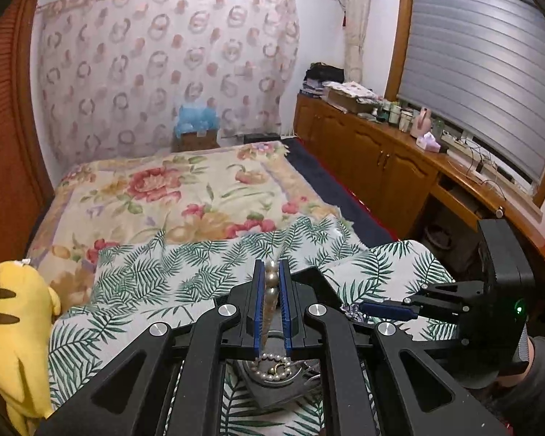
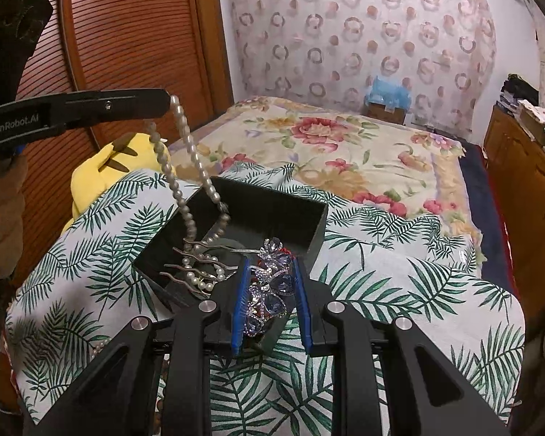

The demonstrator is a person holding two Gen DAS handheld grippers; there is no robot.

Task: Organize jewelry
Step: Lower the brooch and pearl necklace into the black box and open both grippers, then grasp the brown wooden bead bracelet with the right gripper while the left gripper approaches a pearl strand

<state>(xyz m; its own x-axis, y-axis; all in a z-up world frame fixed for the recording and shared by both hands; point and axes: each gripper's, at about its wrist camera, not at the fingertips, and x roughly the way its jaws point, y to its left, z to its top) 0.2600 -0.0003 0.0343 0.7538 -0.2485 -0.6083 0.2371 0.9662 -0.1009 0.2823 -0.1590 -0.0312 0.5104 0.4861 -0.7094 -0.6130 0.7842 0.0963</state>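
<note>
My left gripper (image 1: pixel 271 272) is shut on a pearl necklace (image 1: pixel 271 290) and holds it up; in the right wrist view the necklace (image 2: pixel 189 152) hangs in two strands from the left gripper (image 2: pixel 169 100) down into an open black box (image 2: pixel 298 225). More pearls and silver hair combs (image 2: pixel 196 265) lie in the box. My right gripper (image 2: pixel 270 272) is shut on a purple rhinestone hair ornament (image 2: pixel 272 290) at the box's near edge. It also shows in the left wrist view (image 1: pixel 350 309).
The box sits on a palm-leaf cloth (image 2: pixel 399 290) spread over a bed with a floral blanket (image 2: pixel 345 145). A yellow plush toy (image 1: pixel 14 327) lies at the left. A wooden wardrobe (image 2: pixel 109 36) stands left, wooden cabinets (image 1: pixel 381 152) right.
</note>
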